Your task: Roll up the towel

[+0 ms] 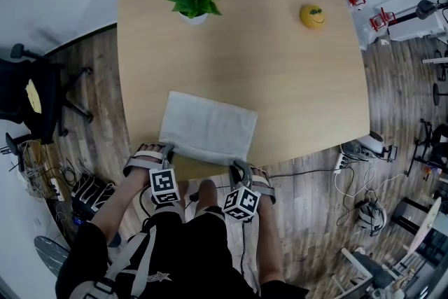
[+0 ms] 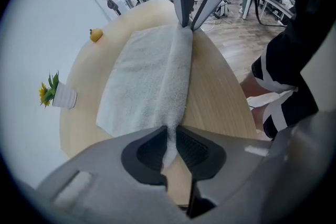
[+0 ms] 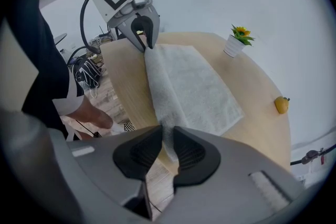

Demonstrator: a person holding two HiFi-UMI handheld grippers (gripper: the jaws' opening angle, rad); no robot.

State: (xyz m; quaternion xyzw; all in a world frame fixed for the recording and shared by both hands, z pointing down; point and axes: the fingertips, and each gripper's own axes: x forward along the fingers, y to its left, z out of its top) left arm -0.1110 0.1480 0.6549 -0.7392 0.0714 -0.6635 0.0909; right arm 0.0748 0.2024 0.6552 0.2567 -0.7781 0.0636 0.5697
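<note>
Head view: a person stands at a wooden table (image 1: 294, 94), with the left gripper (image 1: 166, 153) and right gripper (image 1: 239, 169) each set on a near corner of the grey towel (image 1: 208, 128). Each gripper's own view shows its jaws drawn in to a narrow gap, pinching the towel's near hem between the pads. The cloth rises in a ridge that runs from one pair of jaws to the other. Beyond the jaws the rest of the towel lies flat and open. The roll appears barely begun: the first edge is gripped, no turn is wound, and the whole length seems left to roll.
</note>
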